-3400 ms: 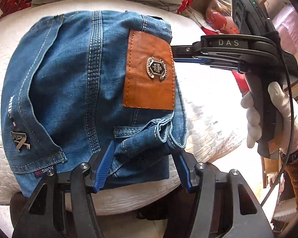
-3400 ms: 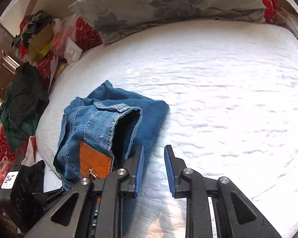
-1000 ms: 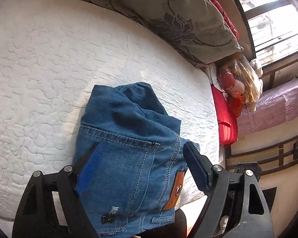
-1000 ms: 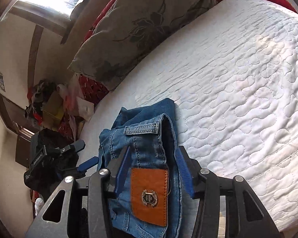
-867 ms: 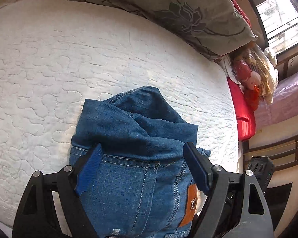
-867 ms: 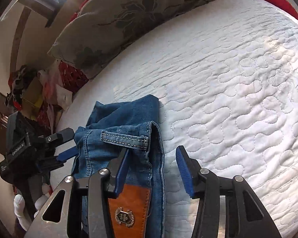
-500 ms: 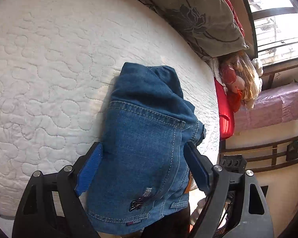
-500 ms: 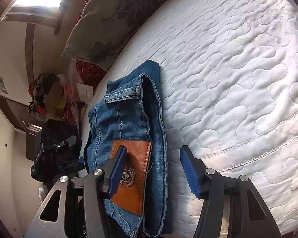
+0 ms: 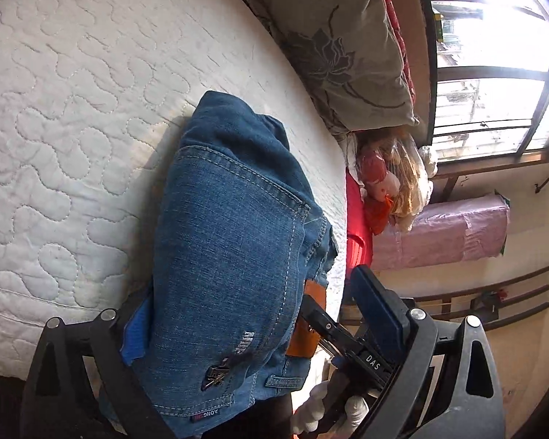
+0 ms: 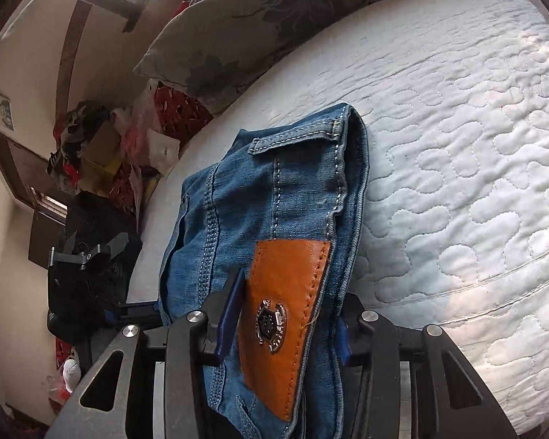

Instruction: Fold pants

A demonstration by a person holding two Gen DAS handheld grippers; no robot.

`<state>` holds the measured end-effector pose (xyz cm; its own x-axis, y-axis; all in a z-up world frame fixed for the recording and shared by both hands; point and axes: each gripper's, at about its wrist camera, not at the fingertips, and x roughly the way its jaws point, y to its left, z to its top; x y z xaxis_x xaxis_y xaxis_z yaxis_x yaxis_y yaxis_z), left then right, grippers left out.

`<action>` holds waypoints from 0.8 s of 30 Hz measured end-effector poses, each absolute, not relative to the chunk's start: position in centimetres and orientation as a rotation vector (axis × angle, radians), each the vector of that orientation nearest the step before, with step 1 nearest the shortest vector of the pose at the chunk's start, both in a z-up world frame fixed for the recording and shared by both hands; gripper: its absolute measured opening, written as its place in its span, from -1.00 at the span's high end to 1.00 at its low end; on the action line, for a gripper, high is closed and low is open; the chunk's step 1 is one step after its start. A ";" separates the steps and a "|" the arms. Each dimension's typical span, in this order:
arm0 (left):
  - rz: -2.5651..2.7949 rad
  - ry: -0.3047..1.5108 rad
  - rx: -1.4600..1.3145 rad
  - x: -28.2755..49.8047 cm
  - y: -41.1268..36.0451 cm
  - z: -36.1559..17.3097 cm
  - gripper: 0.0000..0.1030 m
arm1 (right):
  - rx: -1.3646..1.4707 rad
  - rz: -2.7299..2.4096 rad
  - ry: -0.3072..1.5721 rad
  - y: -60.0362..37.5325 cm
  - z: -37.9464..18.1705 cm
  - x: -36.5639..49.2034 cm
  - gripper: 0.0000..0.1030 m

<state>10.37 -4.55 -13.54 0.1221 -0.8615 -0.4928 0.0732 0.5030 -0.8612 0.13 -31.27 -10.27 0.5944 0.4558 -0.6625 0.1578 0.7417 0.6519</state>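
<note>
The blue jeans [image 9: 230, 248] lie folded into a thick bundle at the near edge of the white quilted mattress [image 9: 66, 109]. My left gripper [image 9: 260, 314] straddles the bundle's near end with its jaws wide apart, not pinching it. My right gripper [image 10: 285, 325] has its blue pads [image 10: 230, 311] against both sides of the bundle at the orange leather patch [image 10: 282, 311]. The right gripper shows in the left wrist view [image 9: 344, 344], held by a white-gloved hand. The left gripper shows in the right wrist view [image 10: 91, 274] at the bundle's far left.
A grey flowered pillow [image 9: 333, 44] lies along the back of the mattress, also in the right wrist view [image 10: 260, 18]. A doll in plastic wrap [image 9: 391, 183] and a red cushion [image 9: 355, 226] sit past the mattress corner. Clutter [image 10: 102, 153] is piled at the left.
Both grippers have come in closer to the bundle's near end. The right jaws have narrowed from wide open onto the denim at the leather patch. The bundle lies flatter on the mattress.
</note>
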 end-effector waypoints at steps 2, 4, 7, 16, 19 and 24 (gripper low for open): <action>-0.826 1.236 -0.814 10.8 -4.6 -12.4 -0.85 | 0.702 0.219 0.916 -30.3 -8.8 0.9 0.16; -0.820 1.198 -0.779 11.7 -4.5 -11.0 -0.85 | 0.683 0.240 0.901 -29.3 -7.4 2.4 0.16; -0.802 1.127 -0.762 13.6 -3.4 -8.9 -0.85 | 0.652 0.278 0.879 -27.9 -5.6 5.3 0.16; -0.445 1.032 -0.570 22.3 3.3 -6.3 -0.86 | 0.484 0.163 0.928 -25.3 -5.2 16.1 0.00; -0.410 1.001 -0.568 21.5 5.8 -6.9 -0.86 | 0.546 0.159 0.911 -26.5 -6.5 14.8 0.00; -0.331 0.980 -0.396 18.4 4.4 -7.5 -0.86 | 0.438 0.124 0.967 -25.5 -7.5 11.7 -0.14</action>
<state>18.37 4.45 -7.52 0.5174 -0.4426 -0.7324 0.0926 0.8798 -0.4663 11.65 -25.52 -7.50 0.5687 0.2941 -0.7682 0.0907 0.9058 0.4139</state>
